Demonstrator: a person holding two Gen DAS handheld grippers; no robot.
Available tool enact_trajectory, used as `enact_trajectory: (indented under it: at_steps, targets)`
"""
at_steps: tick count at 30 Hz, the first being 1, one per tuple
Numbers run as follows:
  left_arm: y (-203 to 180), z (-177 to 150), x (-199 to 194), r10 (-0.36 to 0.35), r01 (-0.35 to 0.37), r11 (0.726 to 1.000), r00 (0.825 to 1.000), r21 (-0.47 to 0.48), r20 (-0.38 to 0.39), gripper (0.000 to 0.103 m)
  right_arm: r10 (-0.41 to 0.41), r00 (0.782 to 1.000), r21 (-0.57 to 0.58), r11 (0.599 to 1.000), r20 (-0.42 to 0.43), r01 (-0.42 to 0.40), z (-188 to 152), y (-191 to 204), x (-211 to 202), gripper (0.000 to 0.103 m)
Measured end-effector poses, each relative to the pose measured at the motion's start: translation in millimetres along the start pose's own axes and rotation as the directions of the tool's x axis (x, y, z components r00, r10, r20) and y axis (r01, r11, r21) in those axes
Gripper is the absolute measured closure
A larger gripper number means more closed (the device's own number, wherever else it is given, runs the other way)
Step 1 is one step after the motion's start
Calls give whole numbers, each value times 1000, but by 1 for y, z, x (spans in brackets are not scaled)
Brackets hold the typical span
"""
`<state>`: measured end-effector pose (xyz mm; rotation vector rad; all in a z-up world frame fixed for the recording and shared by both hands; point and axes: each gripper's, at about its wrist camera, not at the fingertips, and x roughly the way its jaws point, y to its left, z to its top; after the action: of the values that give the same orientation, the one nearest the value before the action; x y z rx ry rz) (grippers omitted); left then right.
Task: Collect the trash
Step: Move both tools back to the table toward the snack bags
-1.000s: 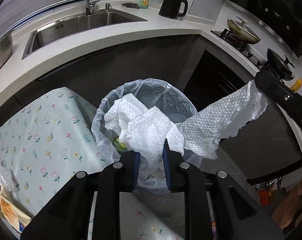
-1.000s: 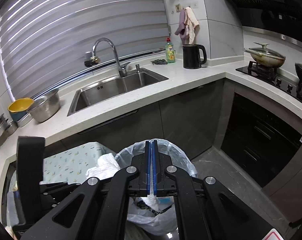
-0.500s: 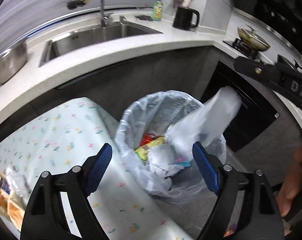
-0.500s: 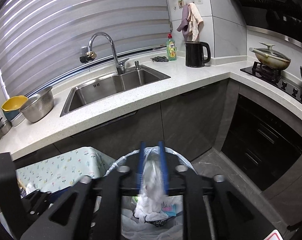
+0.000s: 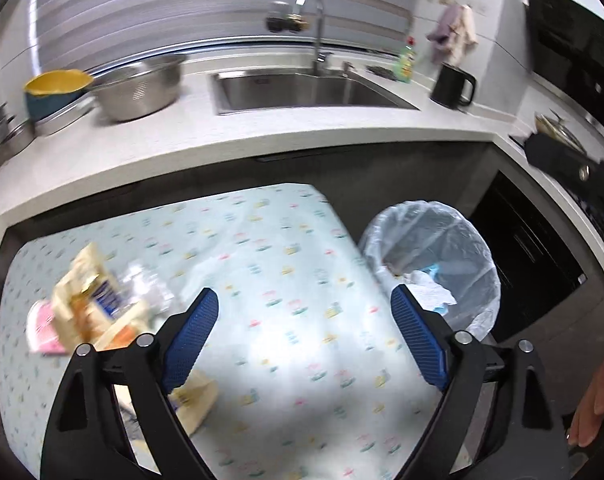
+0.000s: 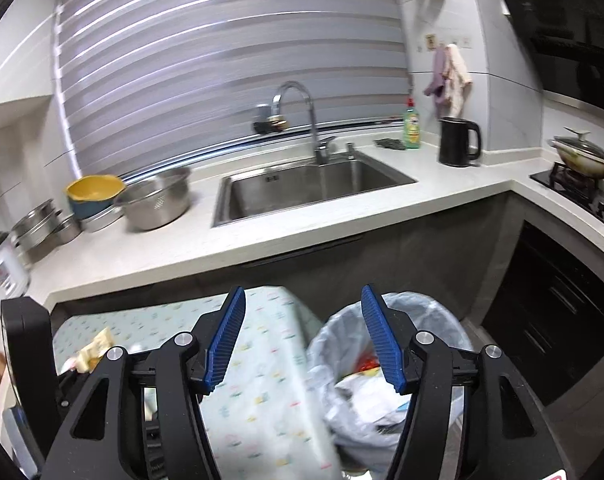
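Note:
The trash bin (image 5: pixel 434 248) with a clear liner stands right of a table with a floral cloth (image 5: pixel 285 280); white paper towels (image 5: pixel 430 292) lie inside it. It also shows in the right wrist view (image 6: pixel 386 392). My left gripper (image 5: pixel 304 336) is open and empty above the table. My right gripper (image 6: pixel 302 336) is open and empty above the table's edge and the bin. Loose trash lies at the table's left: a blurred snack wrapper (image 5: pixel 89 304), crumpled clear plastic (image 5: pixel 145 288) and a pink packet (image 5: pixel 41 328).
A white counter (image 6: pixel 285 232) with a steel sink (image 6: pixel 302 188) runs behind the table. Metal bowls (image 6: pixel 153 200), a black kettle (image 6: pixel 458 142) and a soap bottle (image 6: pixel 410 124) stand on it. A stove with a pan (image 6: pixel 582 156) is at the right. Dark cabinets stand beside the bin.
Both grippers opened and let the paper towel fall into the bin. The left gripper has swung left, over the table and its loose trash.

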<state>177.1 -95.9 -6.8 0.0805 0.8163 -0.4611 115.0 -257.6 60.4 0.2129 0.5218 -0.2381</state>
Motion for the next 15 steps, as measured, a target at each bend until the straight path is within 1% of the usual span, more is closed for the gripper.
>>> enact_trajectory:
  at_steps: [2,5,9,13,15]
  targets:
    - [26,-8,-13,28,-27,999,1000,-41,4,16,33,999,-7,999,-14,-33,-8,19,-4,44]
    - [63,-18,-26,68,-68,994,998,-87,-9,16,74,996,-9,997,-41,-75,-20,46,-7,43]
    - [113,-33,-40,120,-122,982,992,-144,-23,16,109,990,-25,993,-92,-112,-39,78,-2,43]
    - [152,-48,-51,180,-184,968,983,-171,-34,16,138,978,-35,989,-158,-146,-62,107,10,43]
    - [168,-55,-55,199,-203,963,979,-176,-40,16,146,972,-37,987,-186,-156,-74,119,17,43]
